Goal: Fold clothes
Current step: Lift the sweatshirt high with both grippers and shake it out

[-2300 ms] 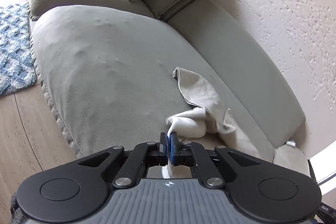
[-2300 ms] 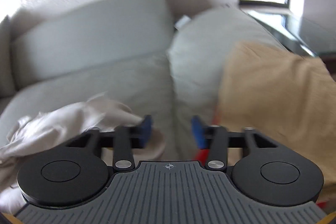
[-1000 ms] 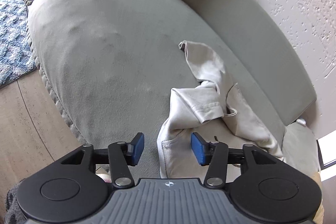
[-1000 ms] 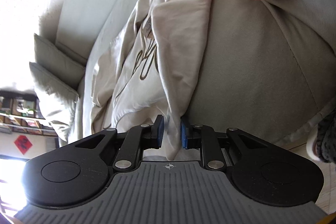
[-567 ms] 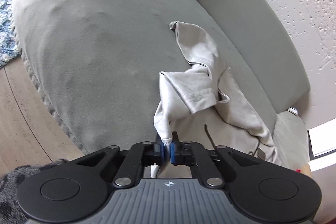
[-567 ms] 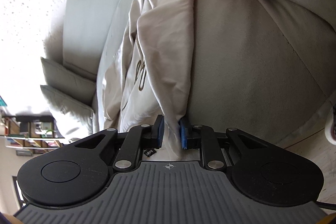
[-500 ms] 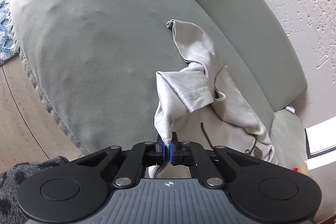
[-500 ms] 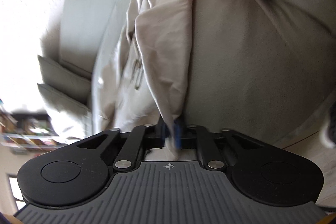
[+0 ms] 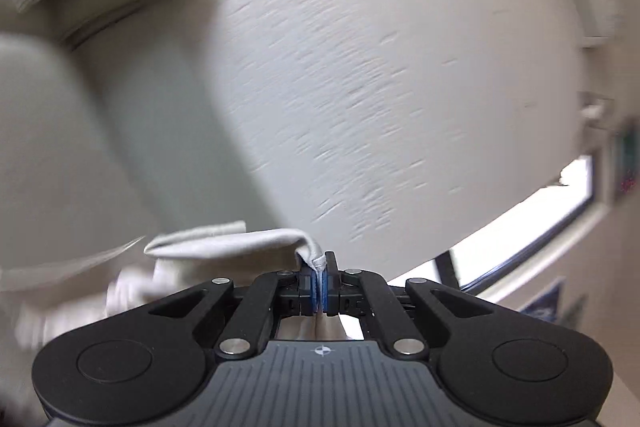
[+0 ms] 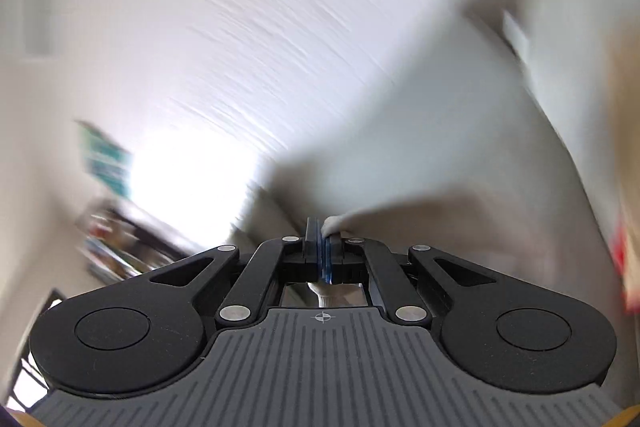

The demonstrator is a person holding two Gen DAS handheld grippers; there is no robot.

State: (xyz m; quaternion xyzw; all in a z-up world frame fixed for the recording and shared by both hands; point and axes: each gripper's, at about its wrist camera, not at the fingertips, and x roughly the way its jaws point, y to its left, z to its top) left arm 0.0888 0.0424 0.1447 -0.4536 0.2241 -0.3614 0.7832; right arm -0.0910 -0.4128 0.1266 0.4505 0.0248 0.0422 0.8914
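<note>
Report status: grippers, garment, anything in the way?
Left gripper shut on beige garment. Right gripper shut on it too. Garment off the sofa, views blurred. No obstruction visible.

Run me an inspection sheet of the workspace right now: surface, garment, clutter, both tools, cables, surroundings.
Surface: grey sofa, blurred, only partly in view.
Job's things: pale beige garment, pinched at two edges, trailing away from each tool; fold state cannot be told.
Clutter: a red item at the right wrist view's edge, blurred.
Grippers: left tool shut on the garment; right tool shut on the garment.
Cables: nothing seen.
Surroundings: textured white wall, window, blurred shelves.
</note>
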